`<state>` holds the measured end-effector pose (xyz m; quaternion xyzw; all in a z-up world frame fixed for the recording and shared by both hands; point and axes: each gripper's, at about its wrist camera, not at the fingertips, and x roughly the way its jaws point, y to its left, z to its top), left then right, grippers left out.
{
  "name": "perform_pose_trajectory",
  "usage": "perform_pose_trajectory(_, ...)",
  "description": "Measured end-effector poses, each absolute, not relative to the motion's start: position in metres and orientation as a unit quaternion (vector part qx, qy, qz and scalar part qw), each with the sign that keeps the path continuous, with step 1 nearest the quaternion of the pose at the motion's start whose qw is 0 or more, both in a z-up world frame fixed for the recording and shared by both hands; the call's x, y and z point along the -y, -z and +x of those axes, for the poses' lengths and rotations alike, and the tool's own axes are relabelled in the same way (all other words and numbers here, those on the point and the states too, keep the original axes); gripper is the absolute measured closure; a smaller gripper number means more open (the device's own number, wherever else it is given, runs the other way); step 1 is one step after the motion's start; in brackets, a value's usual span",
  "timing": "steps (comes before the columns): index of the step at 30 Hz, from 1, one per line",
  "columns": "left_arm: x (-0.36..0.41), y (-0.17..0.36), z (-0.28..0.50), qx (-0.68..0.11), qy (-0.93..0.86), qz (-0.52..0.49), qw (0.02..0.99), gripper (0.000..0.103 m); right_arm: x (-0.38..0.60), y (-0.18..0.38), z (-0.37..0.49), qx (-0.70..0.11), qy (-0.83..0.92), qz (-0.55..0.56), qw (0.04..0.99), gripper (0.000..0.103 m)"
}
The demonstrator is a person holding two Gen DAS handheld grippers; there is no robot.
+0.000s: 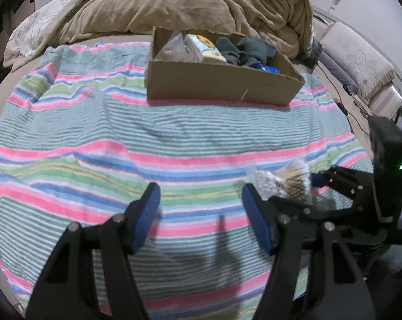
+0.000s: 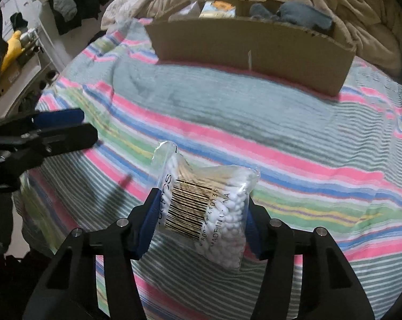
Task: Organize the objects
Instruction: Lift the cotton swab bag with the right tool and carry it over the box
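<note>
Low in the centre of the right wrist frame, your right gripper (image 2: 199, 222) holds the swab bag (image 2: 206, 210) between its blue pads, clear of the striped blanket (image 2: 281, 122). In the left wrist frame the same bag (image 1: 281, 182) shows at lower right, just past the right-hand finger of your left gripper (image 1: 201, 213), which stands wide with nothing in it.

The box (image 2: 251, 45) sits in the upper centre of the right wrist frame, well apart from the bag, with socks (image 2: 305, 13), a carton (image 2: 219, 8) and other things already inside.

Risks as I judge them: the film is slick and the swabs inside are loose, so the bag may sag or slide out of your pads if you swing it fast. The near wall of the box stands high in your path; come in too low and the hanging end may catch it and push the light box across the soft blanket. The box looks fairly full, so the bag may perch on the socks and tip out.

The bag's long axis seems to run from lower right to upper left in the right wrist frame, tilted a little left, the crumpled top end pointing away from you toward the box. The swabs lie across that axis, and the barcode faces the camera.
</note>
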<state>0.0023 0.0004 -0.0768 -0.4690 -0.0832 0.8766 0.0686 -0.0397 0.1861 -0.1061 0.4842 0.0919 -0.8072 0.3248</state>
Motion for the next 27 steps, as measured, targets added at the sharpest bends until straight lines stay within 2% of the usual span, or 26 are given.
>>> perform_pose_trajectory(27,-0.011,0.032,-0.055,0.072,-0.894,-0.437,0.066,0.038,-0.215,0.022,-0.121,-0.066,0.858,0.407,0.306,0.043)
